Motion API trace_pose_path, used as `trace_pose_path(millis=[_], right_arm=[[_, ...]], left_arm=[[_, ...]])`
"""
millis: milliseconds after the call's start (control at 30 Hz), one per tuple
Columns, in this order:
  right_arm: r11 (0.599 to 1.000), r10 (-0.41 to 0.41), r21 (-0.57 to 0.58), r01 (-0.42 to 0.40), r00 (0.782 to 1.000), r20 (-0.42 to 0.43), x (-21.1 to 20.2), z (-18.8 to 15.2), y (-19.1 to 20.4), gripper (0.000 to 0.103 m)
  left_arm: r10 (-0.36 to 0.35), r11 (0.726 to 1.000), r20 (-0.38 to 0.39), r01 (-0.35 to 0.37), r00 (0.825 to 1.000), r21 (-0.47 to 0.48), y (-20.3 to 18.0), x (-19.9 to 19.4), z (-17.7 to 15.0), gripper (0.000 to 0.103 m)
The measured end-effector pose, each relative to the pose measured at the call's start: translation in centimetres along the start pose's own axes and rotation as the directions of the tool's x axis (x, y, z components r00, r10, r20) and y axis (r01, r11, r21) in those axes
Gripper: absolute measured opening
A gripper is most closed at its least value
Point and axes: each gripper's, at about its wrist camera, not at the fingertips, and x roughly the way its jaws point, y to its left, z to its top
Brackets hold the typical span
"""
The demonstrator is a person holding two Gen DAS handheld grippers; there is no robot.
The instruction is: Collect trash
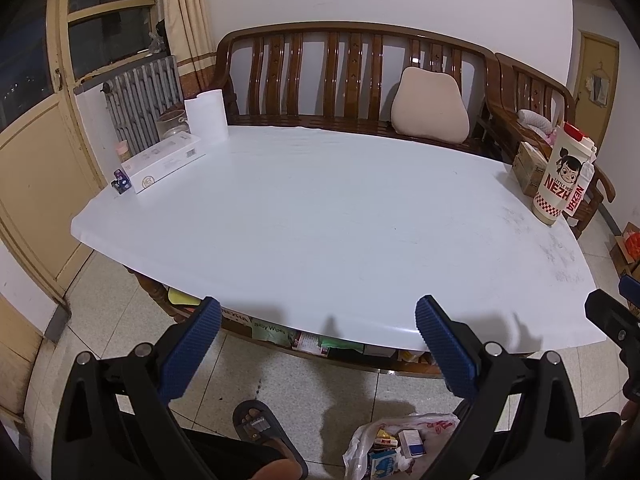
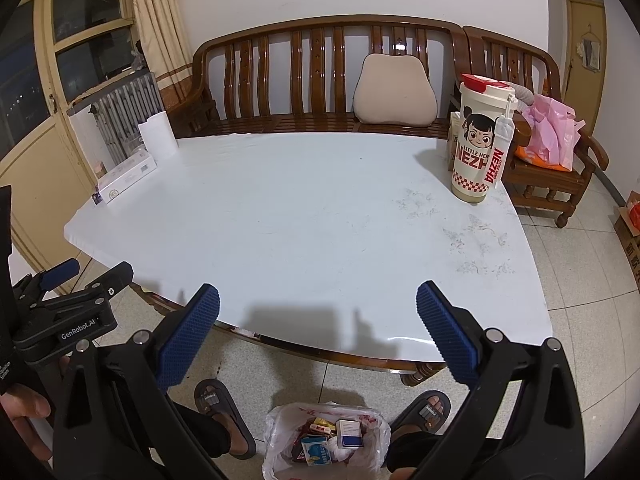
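With both hand-held grippers [image 1: 318,344] [image 2: 318,340] being held spread and empty, trash is lying bagged [image 2: 326,440] on the floor, so the cup [image 2: 480,140] is risking being mistaken for litter.

Each tool is a black plastic two-finger frame with triangular cut-outs in its arms and round silver pivot screws at the joints. The left tool [image 1: 318,344] and right tool [image 2: 318,336] carry blue pads [image 1: 191,350] with a fine knurled grid texture. White "GenRobot.AI" lettering marks the left tool body in the right wrist view. The person wears dark slide sandals [image 2: 224,416] with strap logos.
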Motion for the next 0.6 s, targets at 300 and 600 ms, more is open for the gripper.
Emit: trace_pose_path(millis=[300, 600], right_arm=[[1.0, -0.001, 0.0, 0.001, 1.0, -0.002, -0.05, -0.01, 0.05, 0.096], [1.0, -0.002, -0.002, 0.002, 1.0, -0.006, 0.15, 0.01, 0.25, 0.096]], left_arm=[[-0.005, 1.0, -0.001, 0.005, 1.0, -0.004, 0.13, 0.0, 0.18, 0.095], [-0.005, 1.0, -0.003, 0.005, 1.0, -0.004, 0.19, 0.03, 0.1, 0.095]])
